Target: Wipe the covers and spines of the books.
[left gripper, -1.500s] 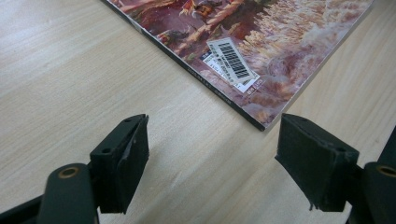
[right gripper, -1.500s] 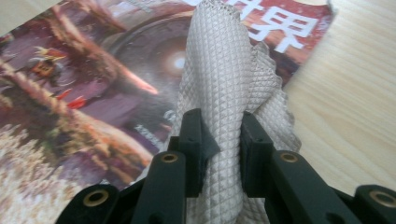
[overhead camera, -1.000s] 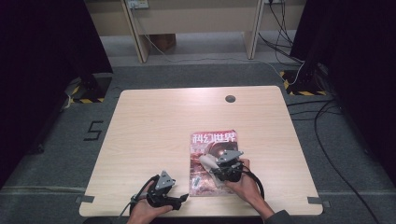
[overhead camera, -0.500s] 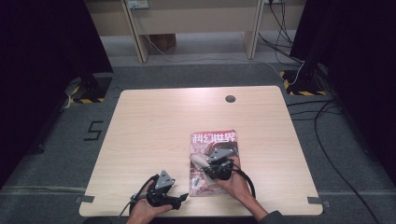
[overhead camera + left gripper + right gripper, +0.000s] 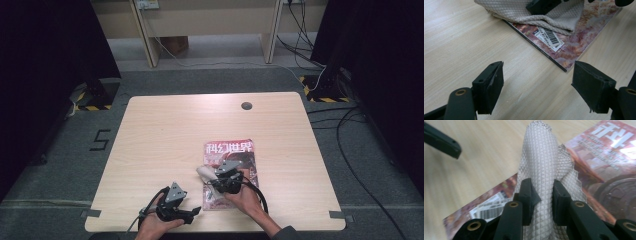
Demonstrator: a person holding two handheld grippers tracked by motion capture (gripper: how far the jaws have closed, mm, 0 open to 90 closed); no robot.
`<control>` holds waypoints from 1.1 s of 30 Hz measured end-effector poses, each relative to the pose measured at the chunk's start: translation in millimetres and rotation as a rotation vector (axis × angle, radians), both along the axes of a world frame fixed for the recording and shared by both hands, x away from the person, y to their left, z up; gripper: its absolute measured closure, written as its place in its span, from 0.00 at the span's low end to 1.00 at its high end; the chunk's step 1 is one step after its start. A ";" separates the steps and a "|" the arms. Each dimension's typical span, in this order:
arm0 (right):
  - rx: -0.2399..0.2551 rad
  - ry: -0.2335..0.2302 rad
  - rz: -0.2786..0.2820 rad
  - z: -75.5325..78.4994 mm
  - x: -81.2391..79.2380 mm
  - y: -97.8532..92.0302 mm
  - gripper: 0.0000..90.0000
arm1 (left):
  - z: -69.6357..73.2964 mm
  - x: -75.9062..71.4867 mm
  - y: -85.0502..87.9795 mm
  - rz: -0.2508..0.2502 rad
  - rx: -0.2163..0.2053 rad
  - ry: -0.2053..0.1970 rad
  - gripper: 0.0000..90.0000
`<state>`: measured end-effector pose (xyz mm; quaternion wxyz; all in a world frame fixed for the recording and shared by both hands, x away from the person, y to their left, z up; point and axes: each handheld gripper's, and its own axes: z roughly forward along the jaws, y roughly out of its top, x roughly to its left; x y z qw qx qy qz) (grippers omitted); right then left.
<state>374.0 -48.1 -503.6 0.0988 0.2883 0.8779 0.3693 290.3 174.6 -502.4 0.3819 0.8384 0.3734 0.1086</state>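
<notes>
Item: cloth [image 5: 541, 170], bunched, pinched between your right gripper [image 5: 541, 197] jaws, draped over the magazine [image 5: 231, 170]. Left gripper [image 5: 541, 82]: wide, empty, beside the magazine's corner. Risk: dragging the cloth may slide the magazine along.

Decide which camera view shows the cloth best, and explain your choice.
The right gripper view: the cloth stands close up, its diamond weave clear, pinched in the right gripper. The left gripper view shows its folded edge lying on the magazine. The high view gives a small pale patch.
</notes>
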 end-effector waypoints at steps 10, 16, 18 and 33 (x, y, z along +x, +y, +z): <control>0.025 0.047 0.076 -0.2 -12.3 11.5 0.85 | 1.1 0.2 1.1 0.002 -0.003 -0.003 0.27; 0.026 0.047 0.074 -0.1 -11.0 9.9 0.85 | 1.7 -0.5 1.7 0.002 -0.006 -0.005 0.27; 0.014 0.031 0.058 0.2 -8.6 6.7 0.85 | 1.5 -1.1 2.4 0.004 -0.004 -0.002 0.27; 0.015 0.047 0.114 0.9 -23.9 8.9 0.85 | 3.1 -4.9 4.3 0.001 -0.011 -0.002 0.27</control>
